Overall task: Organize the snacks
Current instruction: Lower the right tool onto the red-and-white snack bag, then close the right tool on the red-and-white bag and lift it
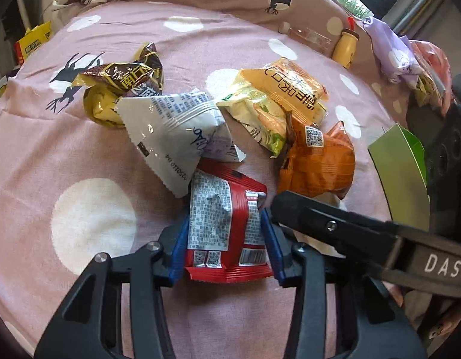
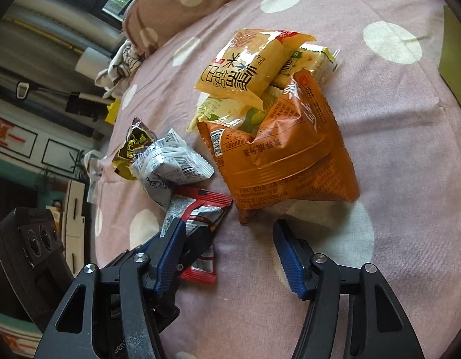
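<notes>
We clamp the left gripper (image 1: pixel 226 236) squarely on the red packet (image 1: pixel 227 233), keeping the empty, part-open right gripper (image 2: pixel 230 245) clear.

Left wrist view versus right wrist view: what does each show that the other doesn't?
Only the left wrist view: the left hand-held gripper with its blue pads against both sides of the red snack packet, a small yellow bottle by the pillow, and a green card.

Only the right wrist view: the right hand-held gripper, open, nothing between its fingers, just short of the orange packet.

Both: the red, orange, white and gold-brown packets on the pink spotted sheet.
</notes>
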A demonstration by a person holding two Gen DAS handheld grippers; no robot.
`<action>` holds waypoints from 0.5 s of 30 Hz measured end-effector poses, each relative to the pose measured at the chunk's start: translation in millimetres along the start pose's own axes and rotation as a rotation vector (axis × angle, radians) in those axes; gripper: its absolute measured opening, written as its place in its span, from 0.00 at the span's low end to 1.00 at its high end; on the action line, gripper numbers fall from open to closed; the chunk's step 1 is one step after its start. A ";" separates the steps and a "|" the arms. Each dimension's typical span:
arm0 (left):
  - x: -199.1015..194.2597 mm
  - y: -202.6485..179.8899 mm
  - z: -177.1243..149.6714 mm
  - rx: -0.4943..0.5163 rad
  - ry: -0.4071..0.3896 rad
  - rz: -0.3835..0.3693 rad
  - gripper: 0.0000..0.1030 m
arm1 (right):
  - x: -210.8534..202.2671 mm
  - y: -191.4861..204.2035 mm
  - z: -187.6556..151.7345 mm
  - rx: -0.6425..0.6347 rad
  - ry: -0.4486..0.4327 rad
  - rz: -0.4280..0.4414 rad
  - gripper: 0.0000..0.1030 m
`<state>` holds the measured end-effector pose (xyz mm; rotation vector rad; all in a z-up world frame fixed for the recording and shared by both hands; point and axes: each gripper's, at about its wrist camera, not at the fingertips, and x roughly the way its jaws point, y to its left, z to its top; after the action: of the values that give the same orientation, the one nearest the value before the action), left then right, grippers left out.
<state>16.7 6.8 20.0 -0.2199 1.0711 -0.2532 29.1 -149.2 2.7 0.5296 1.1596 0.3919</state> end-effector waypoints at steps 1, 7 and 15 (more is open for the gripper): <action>0.0 -1.8 -0.5 0.010 0.000 0.000 0.43 | 0.5 -0.8 -0.3 0.003 0.004 0.013 0.56; 0.5 -16.9 -4.3 0.075 -0.013 -0.003 0.40 | 10.3 5.2 -2.9 -0.005 0.045 0.107 0.39; -5.7 -17.0 -4.6 0.072 -0.029 -0.029 0.37 | 3.2 13.4 -5.1 -0.029 0.023 0.086 0.39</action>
<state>8.3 -7.8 27.8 -0.1745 1.0287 -0.3132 25.1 -135.6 6.6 0.5523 1.1545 0.4887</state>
